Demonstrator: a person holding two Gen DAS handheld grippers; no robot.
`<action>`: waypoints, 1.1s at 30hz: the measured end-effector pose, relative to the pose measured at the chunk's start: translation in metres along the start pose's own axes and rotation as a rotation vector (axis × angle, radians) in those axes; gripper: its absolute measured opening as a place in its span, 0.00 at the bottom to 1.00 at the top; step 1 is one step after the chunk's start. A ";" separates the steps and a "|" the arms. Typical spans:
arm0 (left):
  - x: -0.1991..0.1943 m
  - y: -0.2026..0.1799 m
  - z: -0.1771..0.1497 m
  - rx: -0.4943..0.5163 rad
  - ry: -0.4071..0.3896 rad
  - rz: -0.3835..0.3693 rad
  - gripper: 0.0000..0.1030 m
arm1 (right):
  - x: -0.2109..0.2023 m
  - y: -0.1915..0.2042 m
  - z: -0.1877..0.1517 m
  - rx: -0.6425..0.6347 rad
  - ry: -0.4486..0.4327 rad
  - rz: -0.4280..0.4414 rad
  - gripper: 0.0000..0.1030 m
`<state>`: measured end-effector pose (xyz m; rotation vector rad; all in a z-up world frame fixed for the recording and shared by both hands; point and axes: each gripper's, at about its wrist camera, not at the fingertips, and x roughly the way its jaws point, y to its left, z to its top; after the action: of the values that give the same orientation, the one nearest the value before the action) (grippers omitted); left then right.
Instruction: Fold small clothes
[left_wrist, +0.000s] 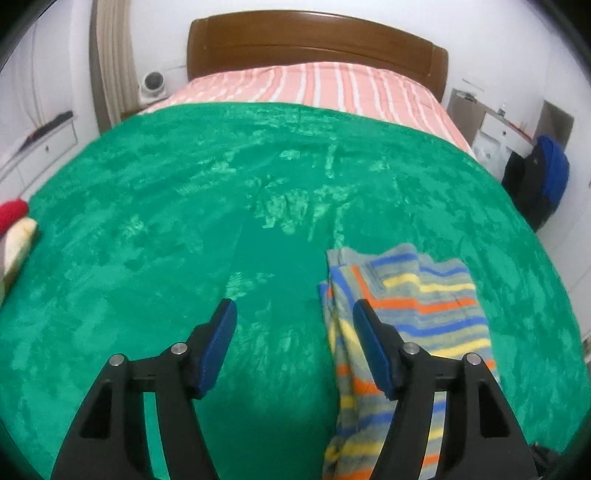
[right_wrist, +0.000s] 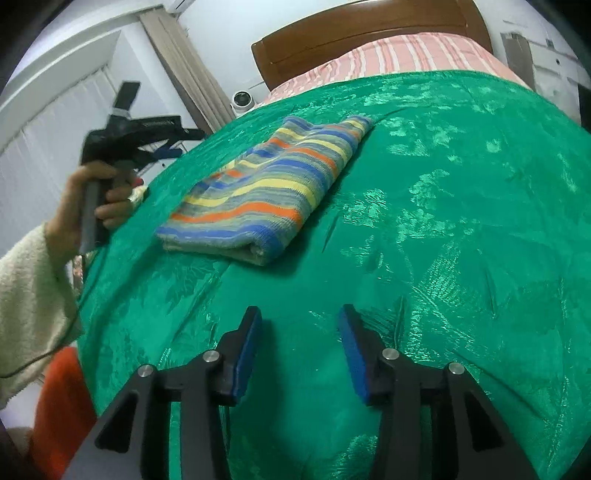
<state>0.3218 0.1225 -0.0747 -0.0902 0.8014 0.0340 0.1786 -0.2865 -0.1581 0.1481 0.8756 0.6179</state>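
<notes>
Left to right across the bed: your left hand (right_wrist: 107, 192), in a cream sleeve (right_wrist: 33, 291), grips the handle of the left claw (left_wrist: 293, 314), whose blue pads stand wide apart with only the green blanket (left_wrist: 184, 192) between them; the striped garment (right_wrist: 269, 192) lies folded on that blanket, just beside the left claw's right finger (left_wrist: 373, 350) and passing under it in the left wrist view, touched by neither pad; your right claw (right_wrist: 300, 317) hangs over bare blanket nearer the camera, well apart from the garment, jaws partly spread and holding nothing; a wooden headboard (left_wrist: 314, 40) and pink striped bedding (left_wrist: 332, 85) close the far end
</notes>
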 end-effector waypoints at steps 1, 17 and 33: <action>-0.003 -0.001 0.000 0.008 -0.003 0.006 0.66 | 0.001 0.001 0.001 -0.006 0.001 -0.004 0.45; 0.000 -0.014 -0.009 0.061 0.071 -0.119 0.97 | 0.002 0.007 0.008 -0.021 0.035 -0.023 0.50; 0.084 -0.033 -0.042 0.051 0.325 -0.245 0.23 | 0.139 -0.027 0.149 0.265 0.175 0.054 0.32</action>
<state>0.3523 0.0855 -0.1621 -0.1471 1.1097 -0.2383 0.3698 -0.2118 -0.1654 0.3623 1.1247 0.5683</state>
